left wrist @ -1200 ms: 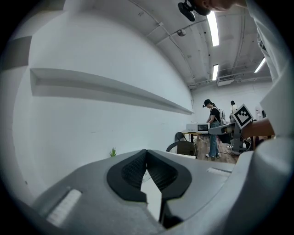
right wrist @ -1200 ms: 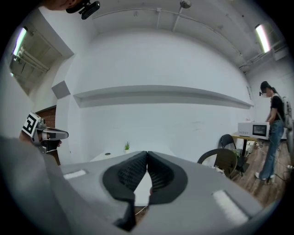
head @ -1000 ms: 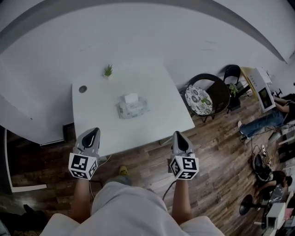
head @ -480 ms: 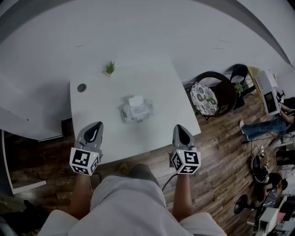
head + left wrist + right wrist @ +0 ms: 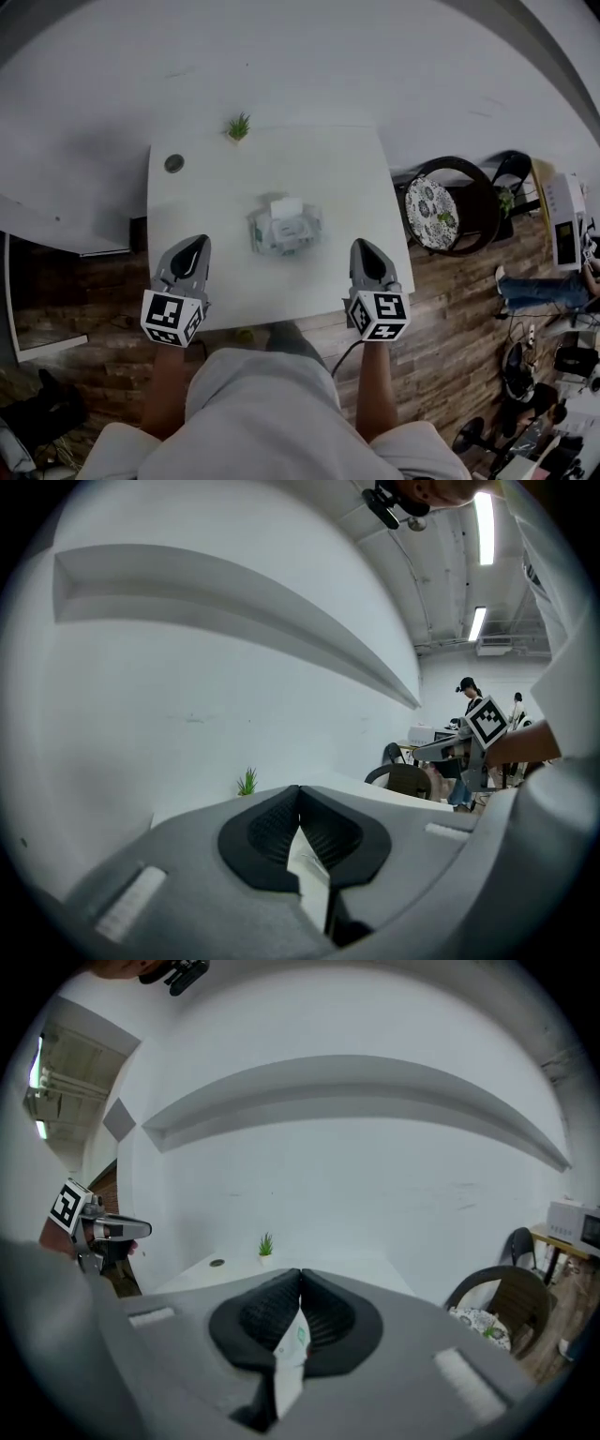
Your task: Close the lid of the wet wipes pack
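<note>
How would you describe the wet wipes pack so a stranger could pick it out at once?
Find the white table by the wall. Near its middle lies the wet wipes pack, a pale packet with its white lid raised. The green plant and round dark disc sit at the far edge.

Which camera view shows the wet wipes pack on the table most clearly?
The head view: the whole wet wipes pack lies on the white table, apparently with its lid raised. The right gripper view shows only a narrow sliver of it, low in the picture. The left gripper view shows no clear part of it.
</note>
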`<state>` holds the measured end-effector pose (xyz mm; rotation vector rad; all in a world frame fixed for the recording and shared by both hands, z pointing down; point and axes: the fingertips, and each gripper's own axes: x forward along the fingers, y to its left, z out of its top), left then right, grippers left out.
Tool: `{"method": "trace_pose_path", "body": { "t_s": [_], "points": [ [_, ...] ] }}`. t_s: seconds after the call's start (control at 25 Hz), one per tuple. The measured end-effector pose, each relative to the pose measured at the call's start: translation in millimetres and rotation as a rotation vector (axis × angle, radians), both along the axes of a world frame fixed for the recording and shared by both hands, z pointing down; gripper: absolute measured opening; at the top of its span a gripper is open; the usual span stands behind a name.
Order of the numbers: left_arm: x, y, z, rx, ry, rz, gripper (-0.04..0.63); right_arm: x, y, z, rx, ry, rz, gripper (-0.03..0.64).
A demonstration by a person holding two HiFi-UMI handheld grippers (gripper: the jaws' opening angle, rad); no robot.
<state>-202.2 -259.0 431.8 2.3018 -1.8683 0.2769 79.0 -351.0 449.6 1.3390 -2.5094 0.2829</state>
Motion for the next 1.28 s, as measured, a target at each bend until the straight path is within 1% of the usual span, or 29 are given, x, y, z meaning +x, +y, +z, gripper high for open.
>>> {"method": "trace_pose_path", "body": {
  "t_s": [0.28,0.56,0.84,0.88,0.92,1.04,1.28],
  "points": [
    [6.5,-43.6,14.3,-0.035,0.005,-0.059,-0.002,-12.6,-58.8,17.0,-0.034,-0.008,-0.102,0.003],
    [15.4,-75.2,35.7,-0.080,-0.001,-0.088,-0.002,-24.1,-90.0,48.4,-0.097,-0.022,-0.180,0.003],
    [13.4,-80.5,38.0,-0.086,0.003,-0.120,-0.002,-39.9,-102.3,50.9,-0.096,-0.015,-0.239,0.006],
    [12.7,-80.2,37.2,-0.086,0.004,-0.124,-0.002,-41.9,-102.0,50.3,-0.098,-0.015,-0.248,0.025],
    [12.1,-79.9,36.7,-0.085,0.005,-0.127,-0.002,-43.7,-101.2,50.4,-0.101,-0.013,-0.256,0.088],
    [12.5,-79.1,36.3,-0.083,0.007,-0.129,-0.002,-47.1,-98.7,51.6,-0.098,0.000,-0.271,0.089],
    [14.8,-74.9,33.9,-0.082,0.003,-0.126,-0.002,-49.7,-95.0,50.1,-0.100,-0.007,-0.285,0.089]
  ]
}}
